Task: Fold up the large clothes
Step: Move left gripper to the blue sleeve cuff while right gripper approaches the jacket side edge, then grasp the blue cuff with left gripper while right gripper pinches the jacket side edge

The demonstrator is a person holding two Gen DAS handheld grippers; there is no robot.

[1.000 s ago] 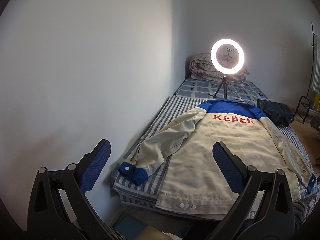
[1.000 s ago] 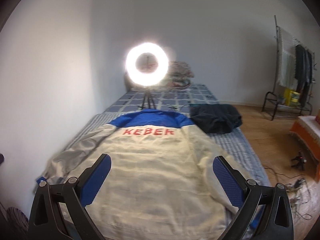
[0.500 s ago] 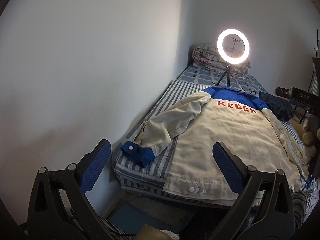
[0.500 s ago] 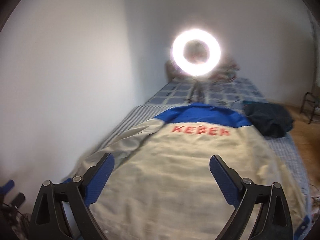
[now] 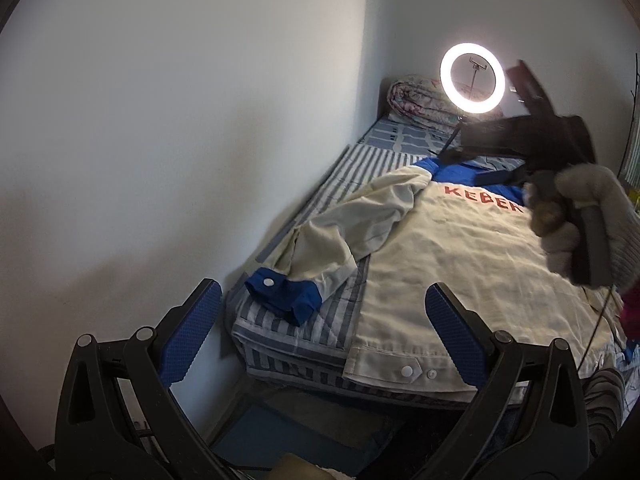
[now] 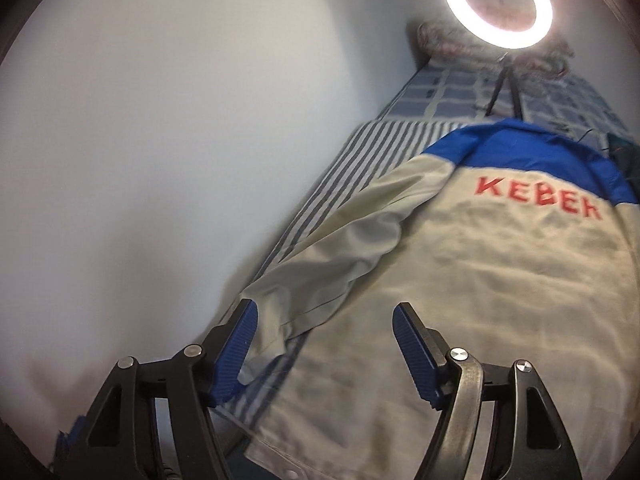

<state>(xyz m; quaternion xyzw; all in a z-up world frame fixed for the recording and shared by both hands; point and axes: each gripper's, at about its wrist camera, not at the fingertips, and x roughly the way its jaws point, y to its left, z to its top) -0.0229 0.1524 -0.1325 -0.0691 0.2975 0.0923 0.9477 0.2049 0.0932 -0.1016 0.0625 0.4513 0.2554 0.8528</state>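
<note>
Left wrist view: the left gripper [image 5: 322,334] hangs with its jaws spread wide and nothing between them, off the near end of the bed [image 5: 296,346]. A white wall [image 5: 180,120] runs along the bed's left side, tight against it, so no room lies that way; the bed's near edge sits just ahead of the blue pads, and below it is dark floor. The jacket [image 5: 460,264] lies back-up and flat on the bed, beyond the jaws and mostly ahead of the right pad. Its hem [image 5: 404,370] with snaps lies along the near bed edge between the two pads. The sleeve [image 5: 352,224] is bent outward toward the wall, and its blue cuff [image 5: 284,292] rests on the striped cover just ahead of the left pad. A gloved hand [image 5: 580,216] holds the right gripper's handle above the jacket, off to the right. A ring light [image 5: 472,78] stands at the far end.

Right wrist view: the right gripper [image 6: 324,344] hangs over the jacket [image 6: 480,280] near its sleeve side; its jaws have just been closing yet stand apart, pressing nothing. The lower sleeve [image 6: 332,272] lies straight ahead between the pads, its edge beside the left pad. The wall [image 6: 180,120] is close on the left. The jacket's body spreads ahead of the right pad and past it; the ring light [image 6: 498,4] glows beyond.
</note>
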